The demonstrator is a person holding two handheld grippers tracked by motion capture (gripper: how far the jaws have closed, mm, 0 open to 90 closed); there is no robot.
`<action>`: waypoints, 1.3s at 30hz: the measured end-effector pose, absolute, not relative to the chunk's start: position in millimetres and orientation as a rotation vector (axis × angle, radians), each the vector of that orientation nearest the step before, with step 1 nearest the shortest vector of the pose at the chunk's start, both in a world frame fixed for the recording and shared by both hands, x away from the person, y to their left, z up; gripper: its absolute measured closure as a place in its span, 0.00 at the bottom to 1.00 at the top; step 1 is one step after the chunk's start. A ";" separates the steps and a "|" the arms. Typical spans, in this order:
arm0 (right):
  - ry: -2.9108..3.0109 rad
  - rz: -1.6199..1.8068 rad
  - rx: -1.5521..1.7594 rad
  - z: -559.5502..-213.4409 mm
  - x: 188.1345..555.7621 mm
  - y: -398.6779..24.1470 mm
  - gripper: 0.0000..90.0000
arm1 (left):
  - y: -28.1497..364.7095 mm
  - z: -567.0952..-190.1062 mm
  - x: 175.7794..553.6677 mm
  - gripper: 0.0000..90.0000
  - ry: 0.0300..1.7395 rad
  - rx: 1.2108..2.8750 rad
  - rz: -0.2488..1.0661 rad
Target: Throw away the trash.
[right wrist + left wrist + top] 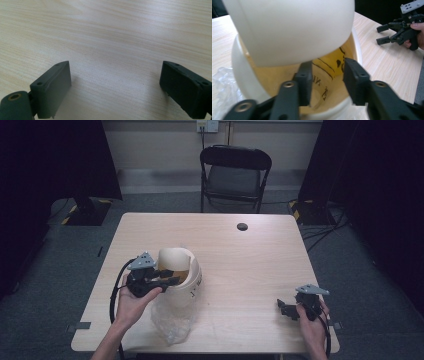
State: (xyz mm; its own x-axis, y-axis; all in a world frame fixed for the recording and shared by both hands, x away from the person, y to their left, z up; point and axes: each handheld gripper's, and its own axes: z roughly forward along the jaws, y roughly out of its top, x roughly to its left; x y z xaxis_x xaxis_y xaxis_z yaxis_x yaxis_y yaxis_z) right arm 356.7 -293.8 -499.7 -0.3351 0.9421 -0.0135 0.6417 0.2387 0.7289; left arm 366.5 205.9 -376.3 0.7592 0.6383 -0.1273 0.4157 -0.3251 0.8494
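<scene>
The cream tub (pixel 184 279) is sitting left of centre on the surface (pixel 240 265) atop crinkled clear plastic (pixel 172 320), looking light and thin-walled, best taken by its rim. The left hand-held gripper (pixel 170 276) is reaching in level at its mouth, jaws narrowly parted around nothing I can confirm. The right hand-held gripper (pixel 284 309) is hovering low, jaws wide.
</scene>
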 end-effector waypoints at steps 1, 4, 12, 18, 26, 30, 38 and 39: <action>2.061 0.880 1.449 -499.7 356.7 -293.7 0.10 | 208.2 -375.0 364.5 0.69 0.798 1.959 0.282; 2.061 0.880 1.447 -499.7 356.7 -293.8 0.10 | 213.2 -372.0 360.4 0.67 0.800 1.935 0.287; 2.063 0.881 1.446 -499.7 356.7 -293.8 0.10 | 240.5 -365.0 354.1 0.59 0.802 1.888 0.304; 2.063 0.881 1.446 -499.7 356.7 -293.9 0.10 | 256.5 -365.3 348.3 0.48 0.821 1.866 0.336; 2.061 0.880 1.447 -499.7 356.7 -293.8 0.10 | 282.1 -378.8 344.6 0.35 0.939 1.813 0.348; 2.062 0.880 1.448 -499.7 356.7 -293.8 0.10 | 292.7 -387.4 345.5 0.30 0.994 1.814 0.352; 2.062 0.881 1.447 -499.7 356.7 -293.8 0.10 | 303.7 -403.0 344.1 0.22 1.061 1.885 0.416; 2.063 0.881 1.446 -499.7 356.7 -293.8 0.10 | 304.7 -406.2 343.7 0.21 1.082 1.890 0.436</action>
State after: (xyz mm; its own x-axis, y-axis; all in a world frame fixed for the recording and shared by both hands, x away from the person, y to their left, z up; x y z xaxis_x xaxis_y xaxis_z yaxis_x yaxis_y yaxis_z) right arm 356.7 -293.8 -499.7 -0.3353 0.9420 -0.0137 0.6414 0.2388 0.7291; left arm 343.7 304.7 -406.2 0.5574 0.8216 -0.1199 0.5094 -0.2243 0.8308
